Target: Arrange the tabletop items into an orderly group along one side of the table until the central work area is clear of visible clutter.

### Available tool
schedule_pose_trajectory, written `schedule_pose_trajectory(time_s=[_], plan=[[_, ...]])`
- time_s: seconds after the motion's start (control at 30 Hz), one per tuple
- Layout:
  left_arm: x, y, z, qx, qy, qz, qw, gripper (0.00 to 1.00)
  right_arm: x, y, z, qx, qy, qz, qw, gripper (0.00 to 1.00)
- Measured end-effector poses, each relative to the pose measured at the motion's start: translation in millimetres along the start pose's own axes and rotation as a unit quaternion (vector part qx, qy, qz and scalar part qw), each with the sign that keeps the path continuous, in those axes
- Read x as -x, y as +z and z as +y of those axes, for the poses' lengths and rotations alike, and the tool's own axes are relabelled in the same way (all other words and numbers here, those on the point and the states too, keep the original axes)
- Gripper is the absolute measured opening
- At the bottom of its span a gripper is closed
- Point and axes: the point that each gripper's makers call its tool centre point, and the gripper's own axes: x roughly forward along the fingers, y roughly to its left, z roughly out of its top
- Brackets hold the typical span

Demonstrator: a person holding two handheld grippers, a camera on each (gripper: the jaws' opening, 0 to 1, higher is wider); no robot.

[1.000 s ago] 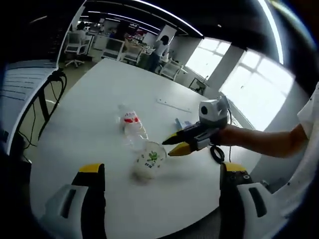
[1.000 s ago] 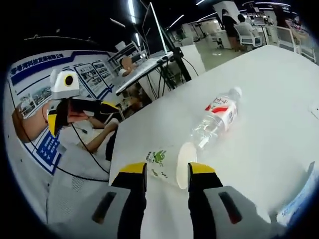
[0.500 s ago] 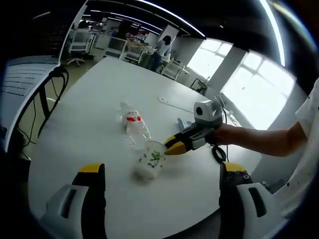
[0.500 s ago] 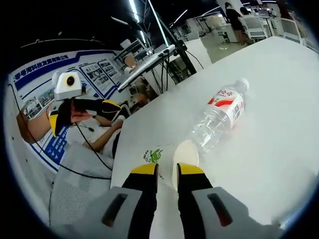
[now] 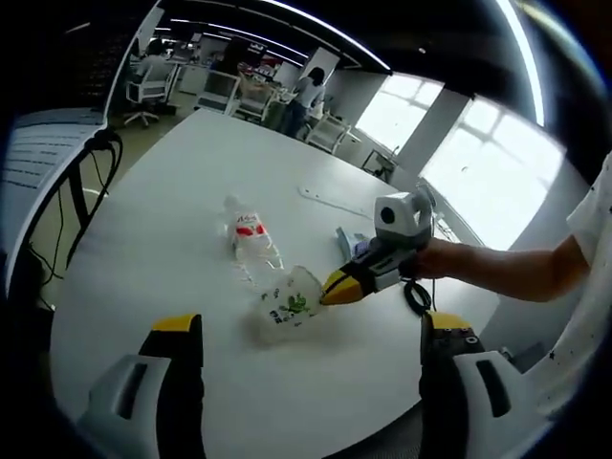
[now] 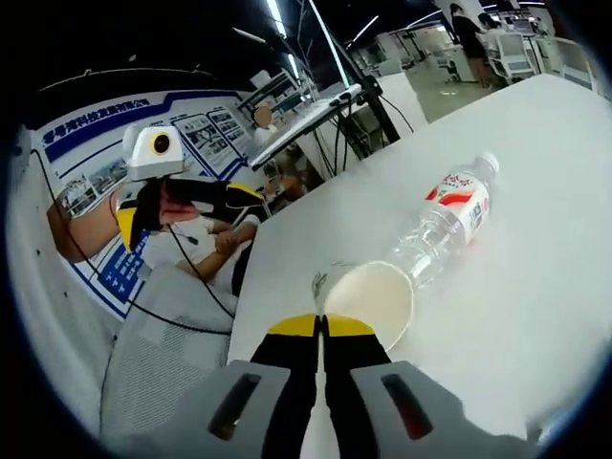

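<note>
The right gripper pinches the rim of the cup, and the cup is tipped, its mouth raised off the desk. In the right gripper view the right gripper has its 2 fingers closed nearly together on the cup wall, at the near edge of the rim.

Procedure for the step in hand:
1. Keep the pinch light; a thin cup wall likely buckles under pressure.
2. Raise the cup clear of the bottle, which lies on its side just beyond it.
3. Carry the cup to 1 desk edge and set it upright.

The left gripper holds nothing. Its fingers are spread wide, above the near desk edge.
</note>
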Motion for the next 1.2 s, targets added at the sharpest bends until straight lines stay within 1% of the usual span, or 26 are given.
schedule_pose_trajectory(time_s=[0.03,0.1,0.27,0.53,0.73,0.87,0.97,1.03,1.07,1.17,1.2], plan=[[0,-0.1,-0.9,-0.002,0.0,0.0,1.0,0.97,1,-0.7,1,0.009,-0.002,0.003,1.0,0.0],[0,-0.1,-1.3,-0.002,-0.001,0.0,1.0,0.97,3,-1.9,3,0.007,0.0,0.001,1.0,0.0],[0,0.1,-4.2,-0.003,-0.004,-0.003,1.0,0.97,11,-2.0,12,0.021,-0.003,-0.005,0.9998,0.0],[-5,1.9,-12.8,-0.009,-0.019,-0.007,0.9998,0.97,37,4.9,20,0.03,-0.028,-0.026,0.9988,0.0],[-10,5.0,-19.3,-0.013,-0.03,-0.01,0.9994,0.96,61,12.4,17,0.029,-0.056,-0.04,0.9972,0.0],[-13,7.6,-22.8,-0.014,-0.035,-0.013,0.9992,0.96,75,19.1,14,0.04,-0.077,-0.042,0.9953,0.0],[-15,8.9,-25.7,-0.017,-0.04,-0.013,0.999,0.96,91,23.9,4,0.045,-0.105,-0.035,0.9928,0.0],[-16,10.0,-26.9,-0.018,-0.042,-0.014,0.9989,0.96,102,23.2,-5,0.057,-0.129,-0.015,0.9899,0.0],[-16,10.4,-27.3,-0.018,-0.043,-0.015,0.9988,0.96,108,22.4,-9,0.072,-0.14,0.0,0.9874,0.0],[-17,11.3,-27.2,-0.018,-0.045,-0.016,0.9987,0.96,117,23.8,-15,0.086,-0.155,0.016,0.984,0.0],[-17,11.2,-27.4,-0.017,-0.046,-0.016,0.9986,0.96,123,24.4,-19,0.095,-0.165,0.028,0.9814,0.0]])
